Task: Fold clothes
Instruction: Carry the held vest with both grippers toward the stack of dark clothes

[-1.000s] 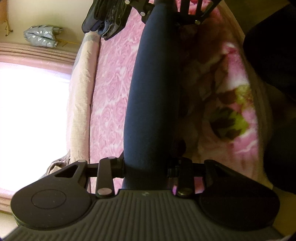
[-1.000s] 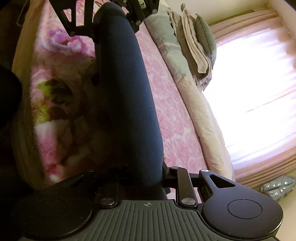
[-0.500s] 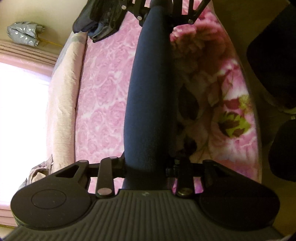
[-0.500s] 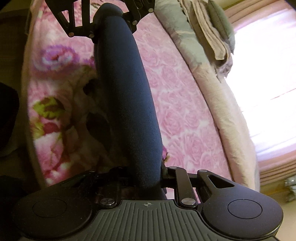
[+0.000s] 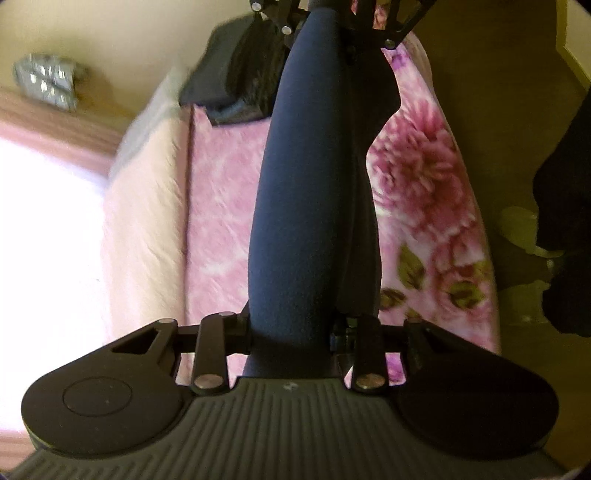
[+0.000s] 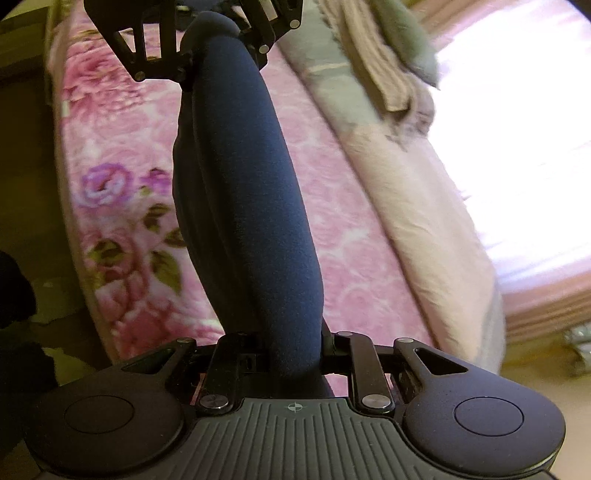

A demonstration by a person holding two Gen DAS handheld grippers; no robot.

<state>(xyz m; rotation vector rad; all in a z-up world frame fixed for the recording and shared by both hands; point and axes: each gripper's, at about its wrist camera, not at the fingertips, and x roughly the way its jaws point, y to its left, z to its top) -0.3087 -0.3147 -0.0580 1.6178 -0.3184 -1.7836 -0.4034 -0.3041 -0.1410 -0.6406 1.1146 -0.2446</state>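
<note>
A dark navy garment is stretched taut between my two grippers, held above a bed. In the left wrist view my left gripper is shut on one end, and the right gripper clamps the far end at the top edge. In the right wrist view the same garment runs from my right gripper, shut on it, up to the left gripper. A loose fold hangs down along one side of the garment. The fingertips are hidden by the cloth.
A pink floral blanket covers the bed. A pale quilt lies along the window side. A dark folded garment sits at one end of the bed, beige and grey folded clothes at the other. Floor lies beside the bed.
Both grippers have lifted and drawn back from the bed with the garment stretched between them. More of the blanket, floor and the piles at the bed's ends has come into view.
</note>
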